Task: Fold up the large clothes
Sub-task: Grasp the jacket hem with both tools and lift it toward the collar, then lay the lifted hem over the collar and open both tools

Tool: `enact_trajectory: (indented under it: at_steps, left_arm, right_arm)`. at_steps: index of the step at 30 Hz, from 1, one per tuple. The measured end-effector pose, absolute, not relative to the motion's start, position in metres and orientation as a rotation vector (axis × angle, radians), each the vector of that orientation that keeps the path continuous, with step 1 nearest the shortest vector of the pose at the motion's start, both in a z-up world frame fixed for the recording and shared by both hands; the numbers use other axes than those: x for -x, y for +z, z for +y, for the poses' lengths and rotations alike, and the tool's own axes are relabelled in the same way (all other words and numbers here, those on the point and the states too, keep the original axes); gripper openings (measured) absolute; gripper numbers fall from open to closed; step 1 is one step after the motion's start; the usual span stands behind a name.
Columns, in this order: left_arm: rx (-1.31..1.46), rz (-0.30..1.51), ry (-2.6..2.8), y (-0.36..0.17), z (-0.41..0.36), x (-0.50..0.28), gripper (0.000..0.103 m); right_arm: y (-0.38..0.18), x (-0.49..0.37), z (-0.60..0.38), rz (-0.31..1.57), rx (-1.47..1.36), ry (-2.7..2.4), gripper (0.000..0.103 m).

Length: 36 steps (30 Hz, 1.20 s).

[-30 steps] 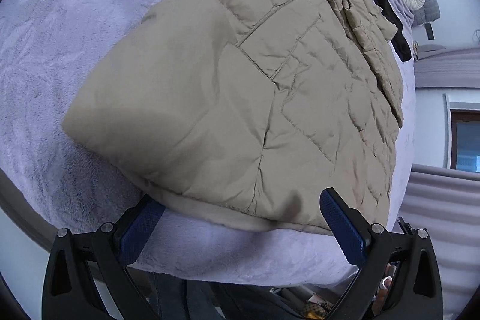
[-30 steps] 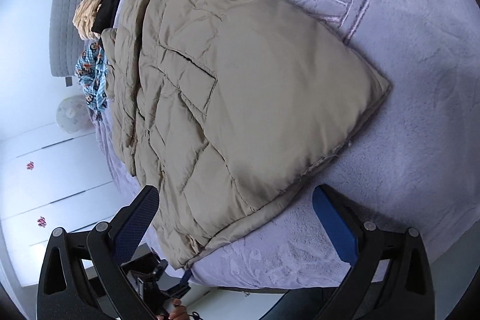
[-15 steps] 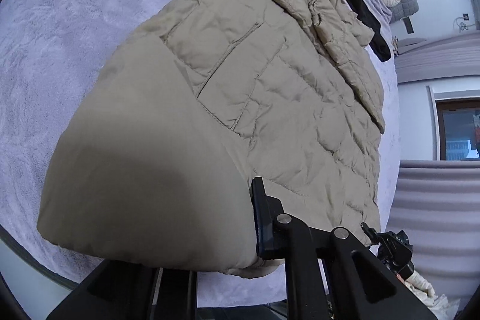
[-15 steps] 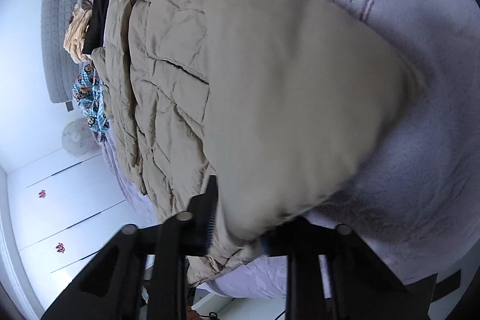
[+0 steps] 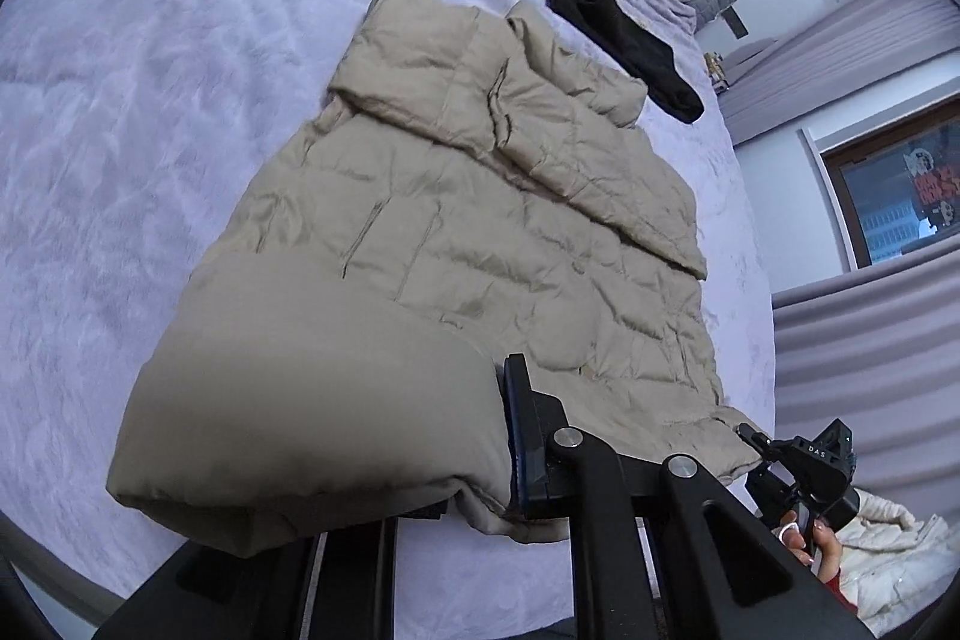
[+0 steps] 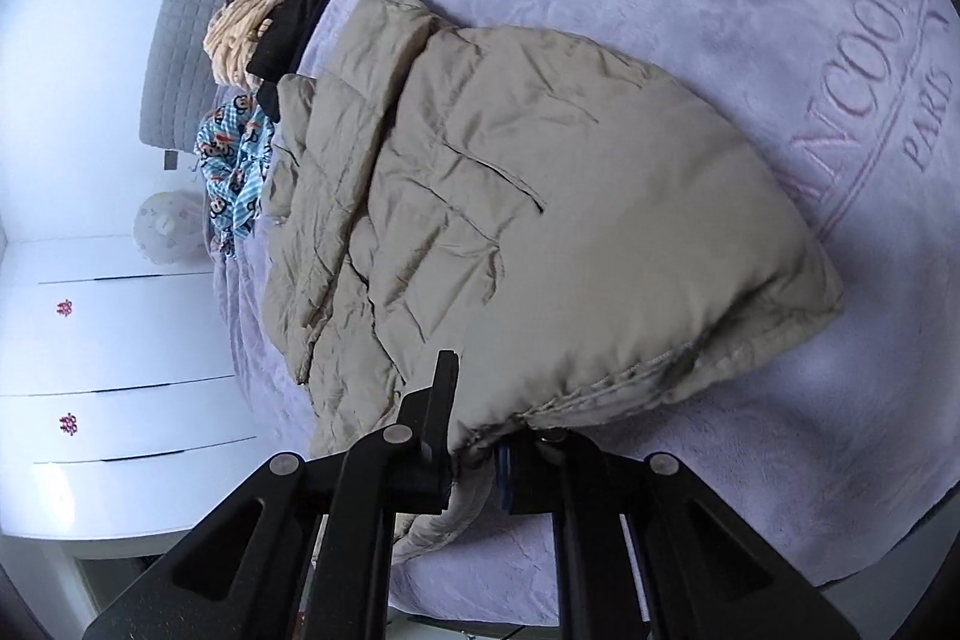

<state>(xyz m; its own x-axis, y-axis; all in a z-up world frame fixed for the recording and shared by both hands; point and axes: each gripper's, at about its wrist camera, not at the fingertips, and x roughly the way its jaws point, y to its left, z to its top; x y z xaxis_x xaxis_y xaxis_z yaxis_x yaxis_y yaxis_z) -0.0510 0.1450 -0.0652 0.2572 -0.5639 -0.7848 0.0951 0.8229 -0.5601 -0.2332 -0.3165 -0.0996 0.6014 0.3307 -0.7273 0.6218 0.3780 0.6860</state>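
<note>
Beige quilted jacket [image 5: 456, 232], lying lengthwise on the lilac bedspread [image 5: 120, 112], collar toward the far headboard, hem at the near edge. Left gripper [image 5: 474, 466] and right gripper [image 6: 474, 454] are each clenched on the near hem, one toward each corner, as far as the bunched cloth lets one see. The padding is soft, puffy and likely light; its smooth shell looks slippery, so a thick pinch at the stitched hem should hold best. Other clothes [image 6: 252, 40] are heaped just beyond the collar, apparently touching it.
</note>
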Motion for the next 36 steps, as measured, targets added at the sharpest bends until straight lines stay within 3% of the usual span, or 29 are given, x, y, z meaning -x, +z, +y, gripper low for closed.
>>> enact_trajectory:
  at_steps: [10,16,28,36]
  left_arm:
    - [0.376,1.049,-0.361,0.004,0.104,-0.041,0.016]
    - [0.379,1.005,-0.201,0.004,0.076,-0.111,0.016]
    - [0.205,1.072,-0.072,-0.066,0.05,-0.224,0.016]
    - [0.17,1.124,-0.031,-0.113,0.044,-0.263,0.016]
  right_arm:
    - [-0.031,0.123,-0.357,0.921,-1.065,-0.049,0.011]
    - [-0.003,0.022,-0.38,0.951,-0.927,0.067,0.011]
    - [-0.066,-0.121,-0.395,1.022,-0.922,0.055,0.011]
    - [-0.128,-0.156,-0.407,1.09,-0.985,-0.027,0.011]
